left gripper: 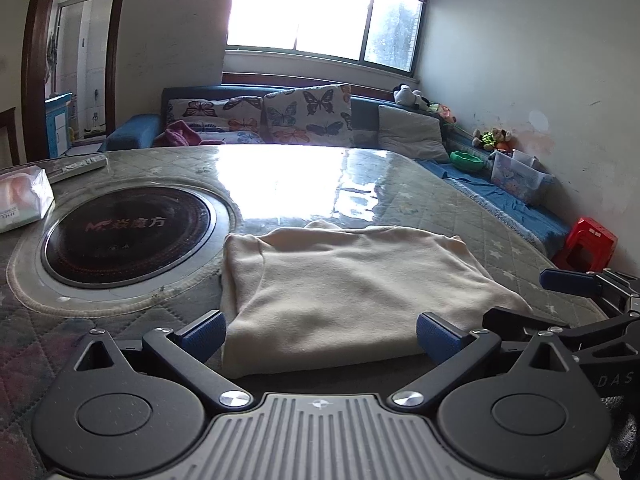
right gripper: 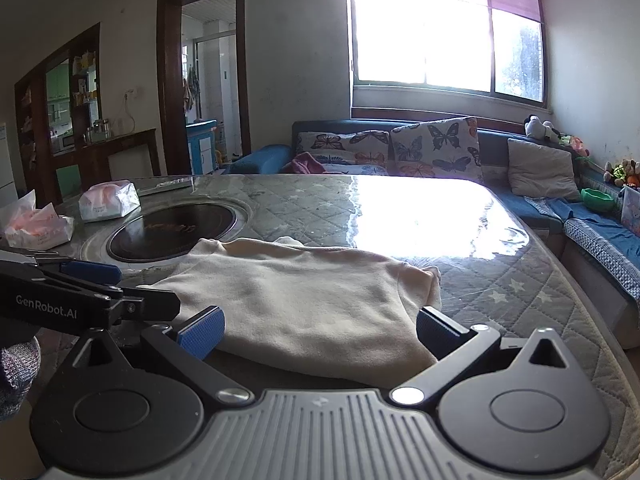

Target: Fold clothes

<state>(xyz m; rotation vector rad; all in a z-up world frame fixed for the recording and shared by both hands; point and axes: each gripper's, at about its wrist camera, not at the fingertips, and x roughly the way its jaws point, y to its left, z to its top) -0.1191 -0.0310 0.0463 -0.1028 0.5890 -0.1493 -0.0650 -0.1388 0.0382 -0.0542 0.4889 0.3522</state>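
Left gripper and right gripper: jaws spread wide, holding nothing. Between them the cream garment lies folded flat on the quilted table. Its far edge blurs into window glare.

Beyond the folded garment you have bare table; at frame left the round burner and tissue pack crowd you.

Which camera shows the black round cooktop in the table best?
The left wrist view: the cooktop appears large and nearly whole, its printed logo visible, left of the cream garment. In the right wrist view the cooktop is flatter, and the garment hides its near edge.
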